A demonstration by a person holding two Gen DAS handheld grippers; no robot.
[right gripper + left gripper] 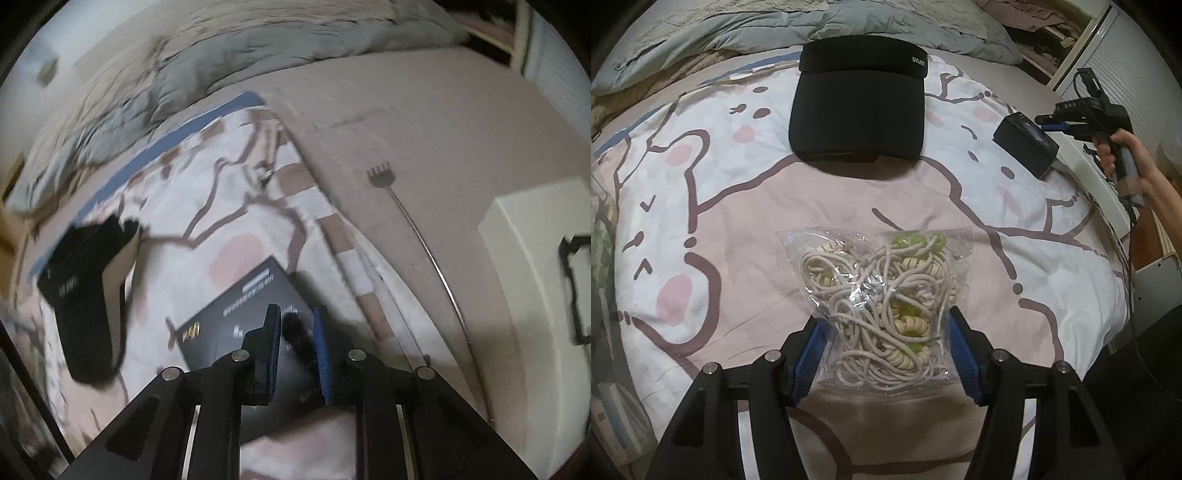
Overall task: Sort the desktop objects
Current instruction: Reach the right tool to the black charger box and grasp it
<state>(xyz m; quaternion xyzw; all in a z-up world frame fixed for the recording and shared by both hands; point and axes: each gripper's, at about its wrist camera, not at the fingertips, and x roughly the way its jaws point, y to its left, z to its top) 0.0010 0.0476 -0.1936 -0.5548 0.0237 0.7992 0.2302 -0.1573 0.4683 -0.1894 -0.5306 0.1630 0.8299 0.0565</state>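
Jaws of left gripper (886,354) apparently squeeze bag (879,306).

Black visor (857,110): white "UYUABO"-ish logo. Black box (236,325) print unreadable.

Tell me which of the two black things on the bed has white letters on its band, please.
The black visor, lying flat at the far middle of the bedsheet. The other one, the black box, lies further right, near the bed's edge.

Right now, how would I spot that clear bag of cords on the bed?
Find the cartoon-print bedsheet and the black visor lying on it. Nearer than the visor, between the left gripper's blue pads, is the clear plastic bag, the only see-through item, stuffed with whitish cords and yellow-green beads.
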